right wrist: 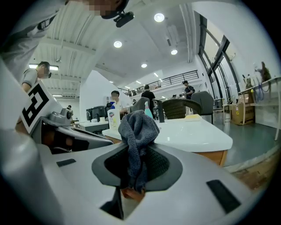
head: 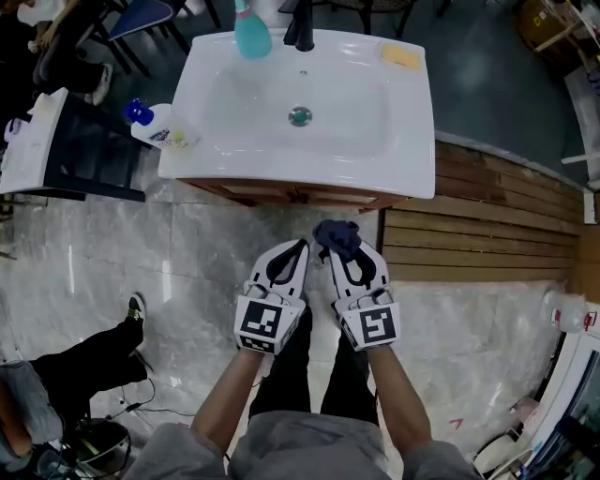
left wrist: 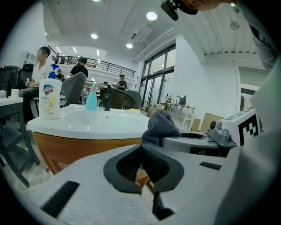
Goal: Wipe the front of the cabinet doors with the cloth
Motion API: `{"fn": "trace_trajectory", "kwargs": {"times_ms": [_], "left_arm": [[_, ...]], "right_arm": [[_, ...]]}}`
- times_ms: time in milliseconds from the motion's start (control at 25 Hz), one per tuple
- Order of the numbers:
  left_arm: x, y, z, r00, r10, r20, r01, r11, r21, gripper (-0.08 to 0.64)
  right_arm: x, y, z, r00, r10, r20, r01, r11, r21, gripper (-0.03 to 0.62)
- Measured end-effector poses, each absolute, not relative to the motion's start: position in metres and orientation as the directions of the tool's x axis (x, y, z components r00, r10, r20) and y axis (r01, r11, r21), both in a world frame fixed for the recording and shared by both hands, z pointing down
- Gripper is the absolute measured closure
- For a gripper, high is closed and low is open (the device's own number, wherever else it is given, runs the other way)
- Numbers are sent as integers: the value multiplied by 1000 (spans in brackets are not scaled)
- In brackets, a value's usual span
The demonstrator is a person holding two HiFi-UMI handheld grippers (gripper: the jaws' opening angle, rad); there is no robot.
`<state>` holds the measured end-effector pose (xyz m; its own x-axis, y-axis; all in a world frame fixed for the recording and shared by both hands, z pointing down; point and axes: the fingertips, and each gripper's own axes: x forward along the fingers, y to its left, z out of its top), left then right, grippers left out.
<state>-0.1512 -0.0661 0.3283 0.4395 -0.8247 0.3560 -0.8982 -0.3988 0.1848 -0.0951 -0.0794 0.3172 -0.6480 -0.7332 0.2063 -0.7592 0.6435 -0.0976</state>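
The wooden cabinet (head: 291, 193) sits under a white basin (head: 234, 141); from above only a thin strip of its door fronts shows. Its orange-brown front (left wrist: 83, 147) is plain in the left gripper view and shows again as the cabinet (right wrist: 217, 156) in the right gripper view. My right gripper (head: 339, 253) is shut on a dark grey cloth (head: 337, 236), bunched above the jaws, a short way from the doors. That cloth (right wrist: 138, 127) hangs between the pads. My left gripper (head: 300, 246) is beside it, shut and empty (left wrist: 141, 149).
On the basin stand a white soap bottle (head: 161, 127), a teal bottle (head: 251, 33), a black faucet (head: 302, 26) and a yellow sponge (head: 401, 56). Wooden slats (head: 487, 225) lie to the right. A seated person's leg (head: 94, 352) is at left on the marble floor.
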Motion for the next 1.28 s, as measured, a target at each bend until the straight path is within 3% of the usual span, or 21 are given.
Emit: {"fn": "trace_trajectory", "kwargs": {"times_ms": [640, 1280], "left_arm": [[-176, -101, 436, 360, -872, 332, -931, -315, 184, 552], [-176, -104, 462, 346, -882, 321, -937, -306, 169, 552]], "right_arm": [[-122, -116, 443, -667, -707, 233, -731, 682, -23, 512], [-145, -134, 477, -666, -706, 242, -723, 691, 24, 512]]}}
